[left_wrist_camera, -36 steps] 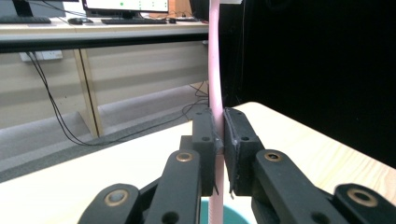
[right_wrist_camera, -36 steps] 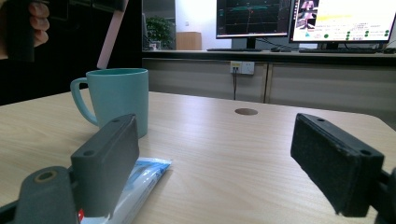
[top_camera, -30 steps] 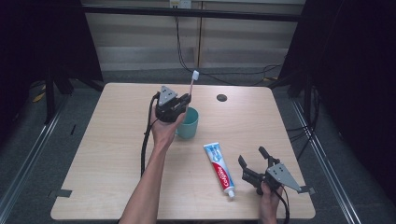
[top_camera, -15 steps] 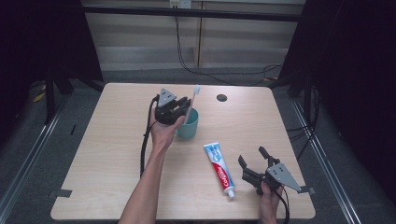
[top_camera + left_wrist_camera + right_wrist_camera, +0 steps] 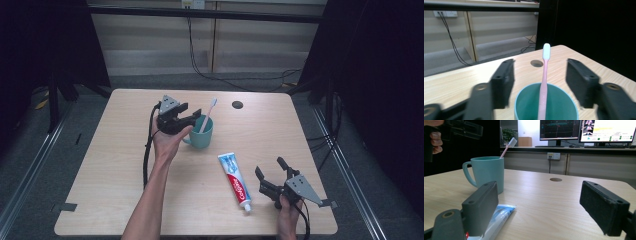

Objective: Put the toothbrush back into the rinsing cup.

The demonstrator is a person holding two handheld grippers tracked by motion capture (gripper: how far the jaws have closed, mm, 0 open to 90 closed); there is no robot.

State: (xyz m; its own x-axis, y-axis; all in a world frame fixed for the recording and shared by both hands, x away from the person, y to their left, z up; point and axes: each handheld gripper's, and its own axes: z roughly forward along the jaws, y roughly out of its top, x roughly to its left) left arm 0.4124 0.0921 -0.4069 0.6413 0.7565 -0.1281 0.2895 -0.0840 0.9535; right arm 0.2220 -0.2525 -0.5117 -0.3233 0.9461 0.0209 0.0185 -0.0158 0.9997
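Toothbrush: pink plastic toothbrush (image 5: 543, 82) stands free in the teal ceramic mug (image 5: 202, 134) — between the left gripper (image 5: 540, 72) jaws, which have just been opening.
Right gripper (image 5: 272, 172): spread (blue-and-white toothpaste tube (image 5: 236, 178) just beside).

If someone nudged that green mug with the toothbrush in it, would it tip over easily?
Probably not: the mug looks wide and squat, standing flat on the table. The toothbrush leans loosely against its rim, so it would likely rattle or shift. The glazed wall may be slippery to grip.

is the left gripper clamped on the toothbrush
No: in the left gripper view the left gripper stands open, its jaws clear of the toothbrush standing in the cup.
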